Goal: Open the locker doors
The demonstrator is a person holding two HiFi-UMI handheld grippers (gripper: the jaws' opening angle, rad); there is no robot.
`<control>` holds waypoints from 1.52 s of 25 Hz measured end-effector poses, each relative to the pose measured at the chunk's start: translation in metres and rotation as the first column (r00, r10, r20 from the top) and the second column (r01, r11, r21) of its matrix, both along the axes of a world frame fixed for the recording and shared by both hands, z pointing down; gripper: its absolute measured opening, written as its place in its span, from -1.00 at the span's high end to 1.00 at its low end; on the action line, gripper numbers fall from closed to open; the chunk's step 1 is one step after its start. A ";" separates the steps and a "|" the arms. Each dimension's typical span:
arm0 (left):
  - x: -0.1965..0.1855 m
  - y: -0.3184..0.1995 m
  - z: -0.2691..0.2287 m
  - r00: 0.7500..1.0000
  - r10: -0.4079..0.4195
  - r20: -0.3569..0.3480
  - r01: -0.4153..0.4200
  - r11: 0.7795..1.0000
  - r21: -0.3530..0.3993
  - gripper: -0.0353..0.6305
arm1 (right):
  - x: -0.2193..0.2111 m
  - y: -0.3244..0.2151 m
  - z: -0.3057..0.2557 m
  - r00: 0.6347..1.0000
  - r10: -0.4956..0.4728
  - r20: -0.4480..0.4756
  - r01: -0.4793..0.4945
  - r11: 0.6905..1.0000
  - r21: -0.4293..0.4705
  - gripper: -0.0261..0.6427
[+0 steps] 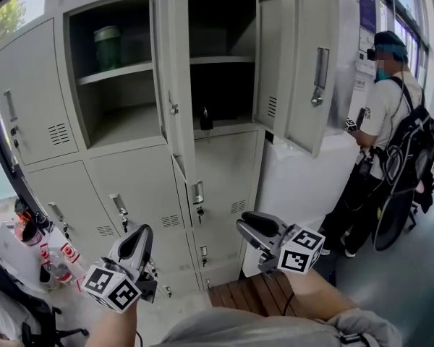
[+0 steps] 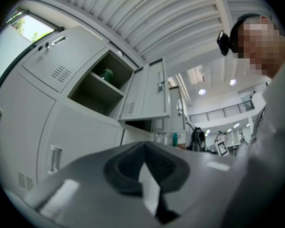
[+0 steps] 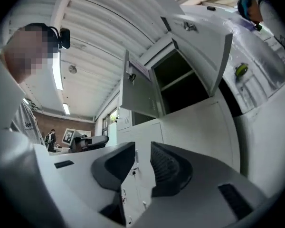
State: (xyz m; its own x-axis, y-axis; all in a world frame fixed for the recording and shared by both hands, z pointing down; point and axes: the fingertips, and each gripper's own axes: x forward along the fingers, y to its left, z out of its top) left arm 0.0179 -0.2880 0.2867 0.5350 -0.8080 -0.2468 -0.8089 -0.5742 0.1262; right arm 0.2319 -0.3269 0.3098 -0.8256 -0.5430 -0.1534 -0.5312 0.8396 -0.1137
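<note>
Locker doors [image 1: 224, 172] ahead of right tongs [image 1: 246, 227]

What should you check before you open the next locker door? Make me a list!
1. Top doors open: ok.
2. Middle-row doors open: not ok, they are shut.
3. Right gripper jaws apart and empty: ok.
4. Left gripper jaws apart: not ok, they are together.
5. Bystander away from the shut doors: ok, standing past the open right door.
6. Middle-row doors unlocked: cannot tell.
</note>
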 end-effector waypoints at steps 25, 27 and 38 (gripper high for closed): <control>-0.087 0.047 0.112 0.989 -0.146 -0.036 0.136 0.972 -0.194 0.88 | -0.134 0.022 0.097 0.965 -0.242 -0.100 0.221 0.957 -0.188 0.64; -0.108 0.053 0.128 0.984 -0.172 -0.039 0.160 0.965 -0.208 0.88 | -0.168 0.029 0.118 0.951 -0.280 -0.131 0.250 0.946 -0.207 0.64; -0.350 0.086 0.271 0.942 -0.336 -0.026 0.305 0.883 -0.356 0.88 | -0.472 0.047 0.308 0.840 -0.411 -0.353 0.307 0.898 -0.314 0.53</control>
